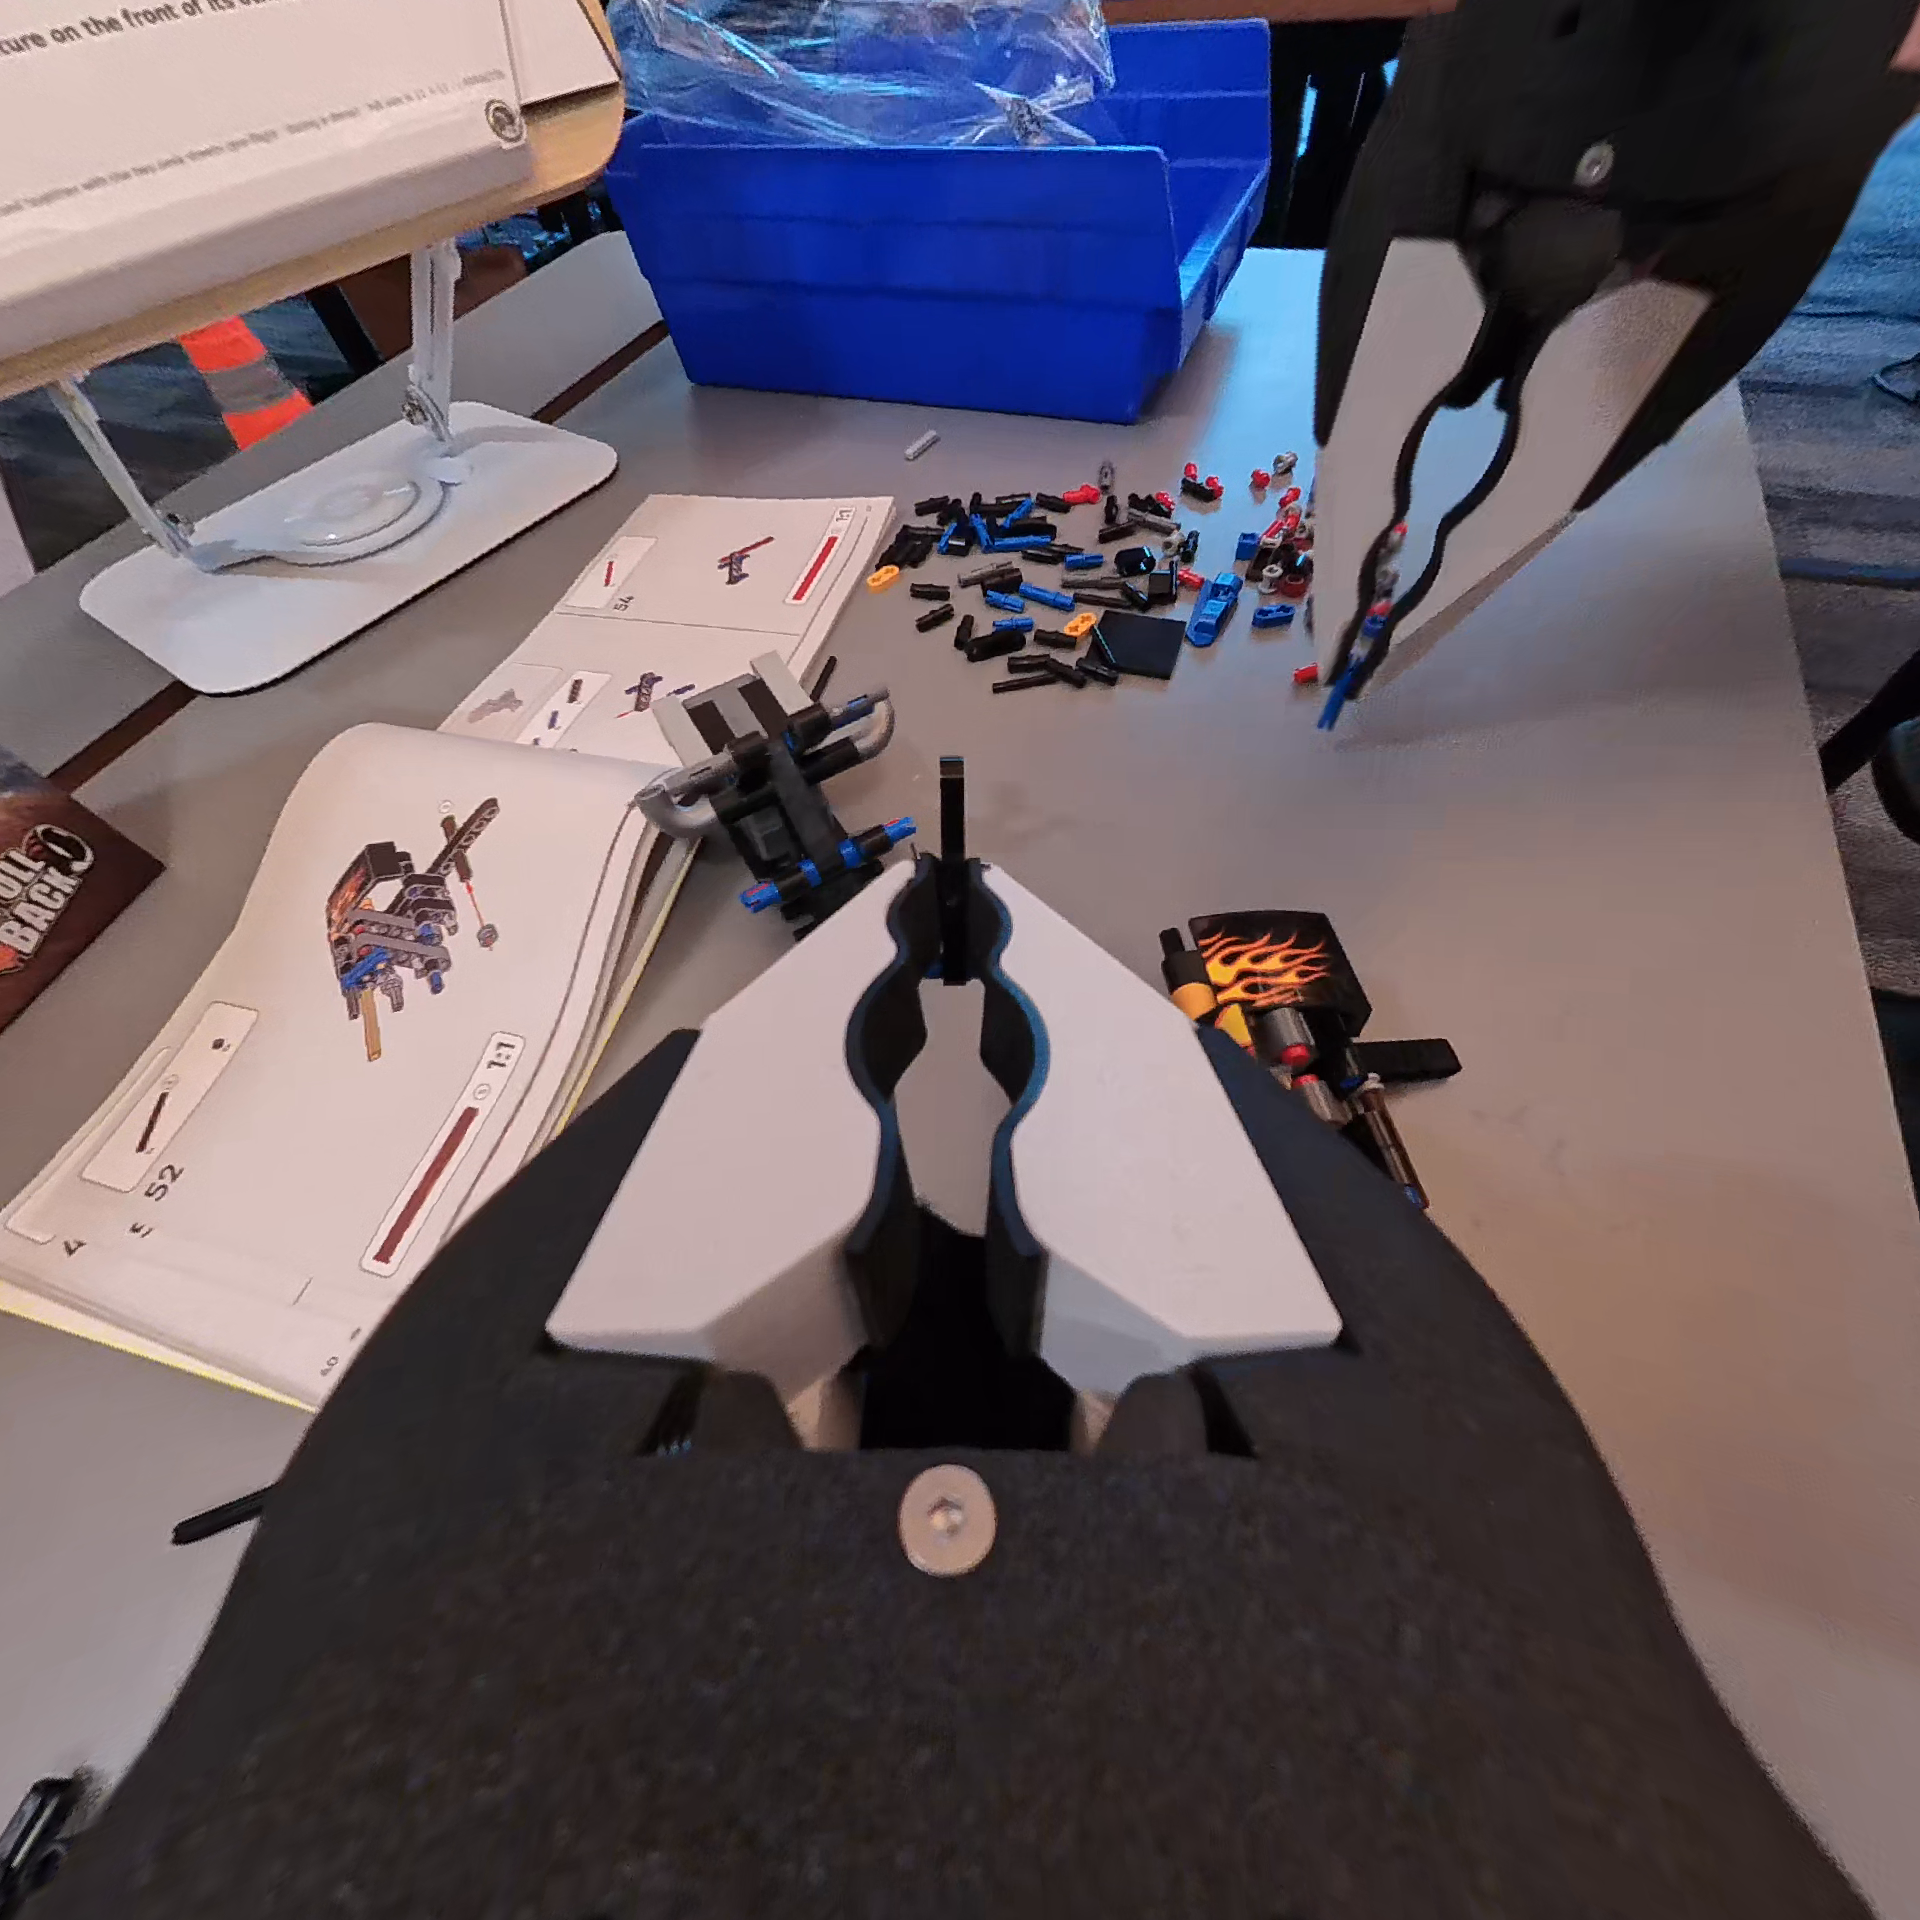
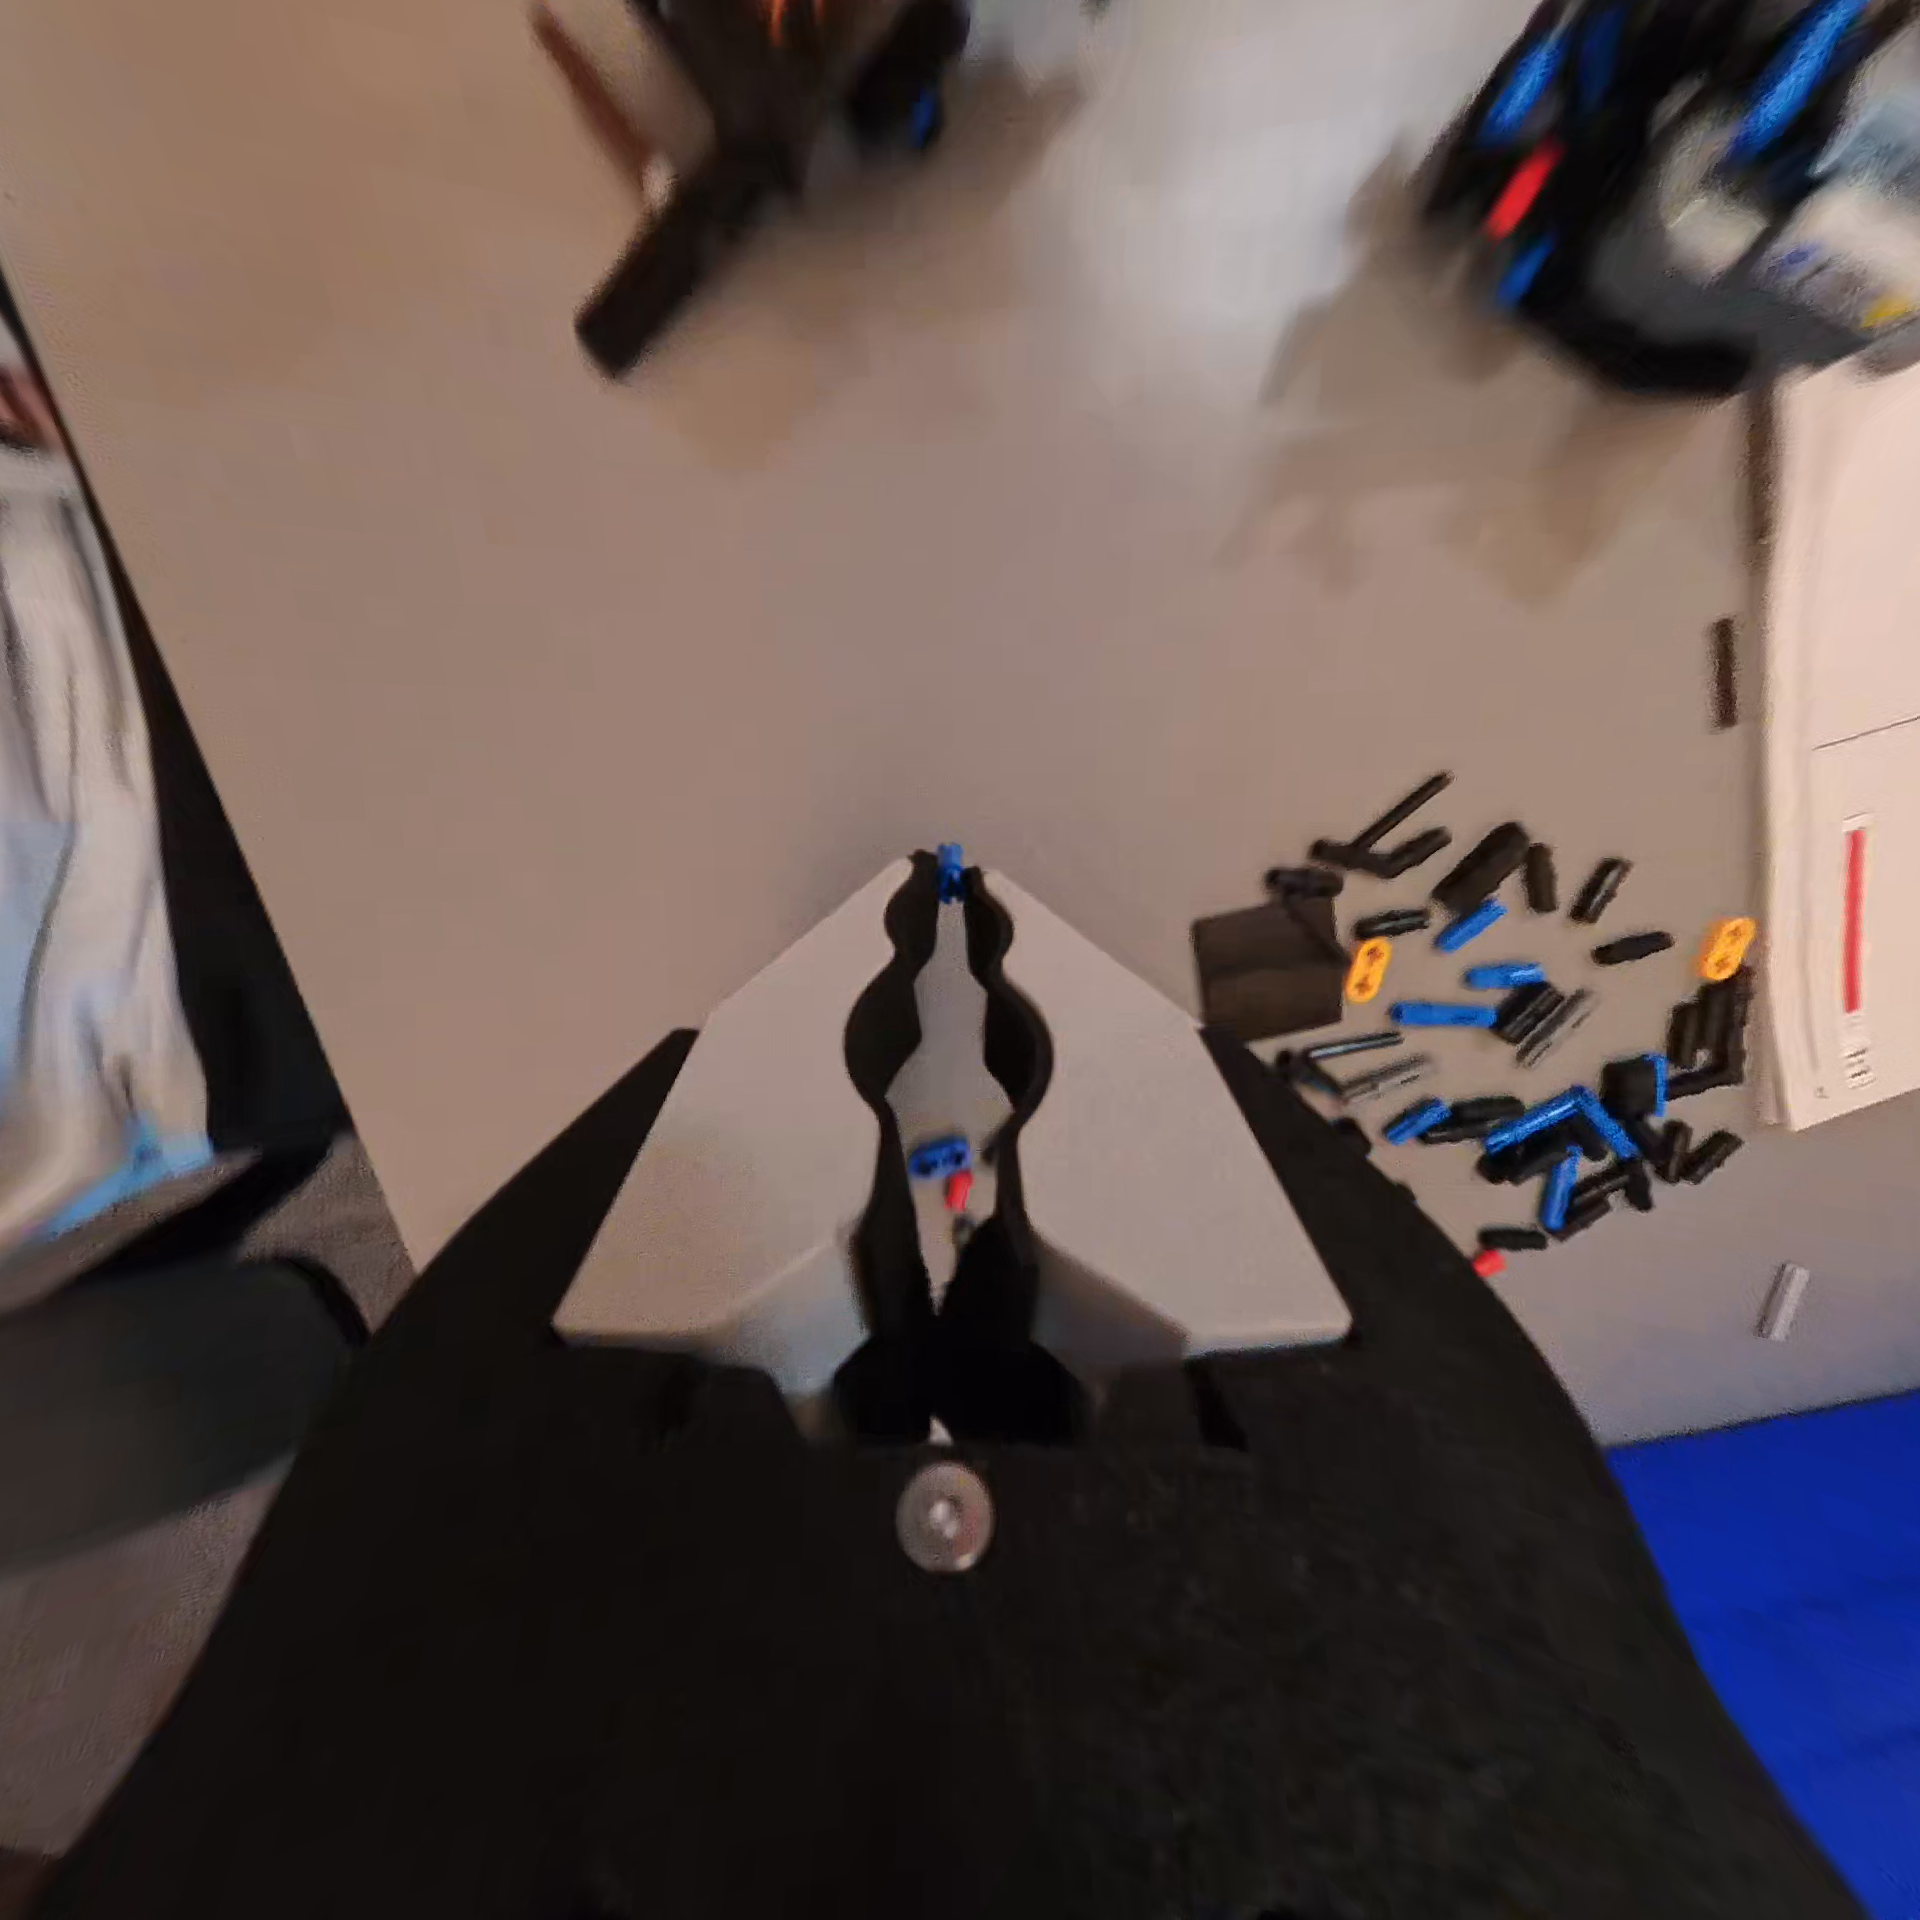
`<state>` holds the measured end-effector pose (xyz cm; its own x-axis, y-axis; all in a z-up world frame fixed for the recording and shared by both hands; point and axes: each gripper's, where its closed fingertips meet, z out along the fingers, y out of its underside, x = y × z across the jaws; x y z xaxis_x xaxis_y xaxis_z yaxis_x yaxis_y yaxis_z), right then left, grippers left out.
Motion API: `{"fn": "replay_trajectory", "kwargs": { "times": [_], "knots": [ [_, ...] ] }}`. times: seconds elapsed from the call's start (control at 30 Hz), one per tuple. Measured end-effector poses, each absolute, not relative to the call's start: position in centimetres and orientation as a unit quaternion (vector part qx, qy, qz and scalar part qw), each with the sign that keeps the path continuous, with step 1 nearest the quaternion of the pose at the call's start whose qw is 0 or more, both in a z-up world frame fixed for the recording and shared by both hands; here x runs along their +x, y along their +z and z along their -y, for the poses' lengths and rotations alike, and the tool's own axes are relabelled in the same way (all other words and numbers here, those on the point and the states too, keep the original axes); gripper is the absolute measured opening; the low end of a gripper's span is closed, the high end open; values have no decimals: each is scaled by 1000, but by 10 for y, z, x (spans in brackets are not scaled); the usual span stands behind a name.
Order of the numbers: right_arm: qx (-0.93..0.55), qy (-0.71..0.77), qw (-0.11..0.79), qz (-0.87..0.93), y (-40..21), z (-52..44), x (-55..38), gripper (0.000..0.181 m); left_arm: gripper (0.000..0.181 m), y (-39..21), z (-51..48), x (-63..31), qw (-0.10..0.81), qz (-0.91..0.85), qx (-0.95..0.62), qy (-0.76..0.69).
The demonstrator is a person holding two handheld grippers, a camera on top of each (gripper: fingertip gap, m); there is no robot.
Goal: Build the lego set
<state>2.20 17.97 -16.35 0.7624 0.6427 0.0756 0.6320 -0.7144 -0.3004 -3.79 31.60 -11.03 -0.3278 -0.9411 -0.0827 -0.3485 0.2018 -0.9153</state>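
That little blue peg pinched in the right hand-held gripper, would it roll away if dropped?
Probably. The blue peg looks round and slim, so it would likely roll on the smooth table. It seems tiny, gripped only at the right hand-held gripper tips, so it may slip.

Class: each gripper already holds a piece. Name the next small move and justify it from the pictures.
Probably bring the right gripper, shut on a blue pin, toward the left gripper, which holds a black beam upright, since the two pieces are still apart.

A black beam (image 1: 951,831) is standing upright, pinched at its base. A blue pin (image 2: 948,871) is sticking out, pinched too. Loose pieces (image 1: 1091,577) are lying scattered beside the half-built model (image 1: 774,790).
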Motion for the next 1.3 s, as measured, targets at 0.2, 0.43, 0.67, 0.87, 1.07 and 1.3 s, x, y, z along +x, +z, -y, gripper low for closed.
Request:
{"fn": "replay_trajectory", "kwargs": {
  "times": [0.2,0.43,0.67,0.87,1.07,1.3],
  "knots": [
    [-921,1,104,375,-178,-174,26,4,1,-110,-318,-38,343,-692,-467,-430],
    [-921,-5,92,379,-178,-175,26,4,2,-115,-312,-39,331,-700,-464,-430],
    [-921,-4,87,379,-180,-177,27,5,2,-114,-314,-38,333,-698,-466,-430],
    [-922,-5,85,378,-183,-176,30,5,2,-114,-313,-39,334,-700,-463,-428],
    [-922,0,94,375,-185,-175,30,5,2,-114,-313,-39,333,-701,-463,-429],
    [-921,8,112,374,-183,-177,27,5,2,-116,-312,-38,331,-702,-463,-428]
  ]
}}
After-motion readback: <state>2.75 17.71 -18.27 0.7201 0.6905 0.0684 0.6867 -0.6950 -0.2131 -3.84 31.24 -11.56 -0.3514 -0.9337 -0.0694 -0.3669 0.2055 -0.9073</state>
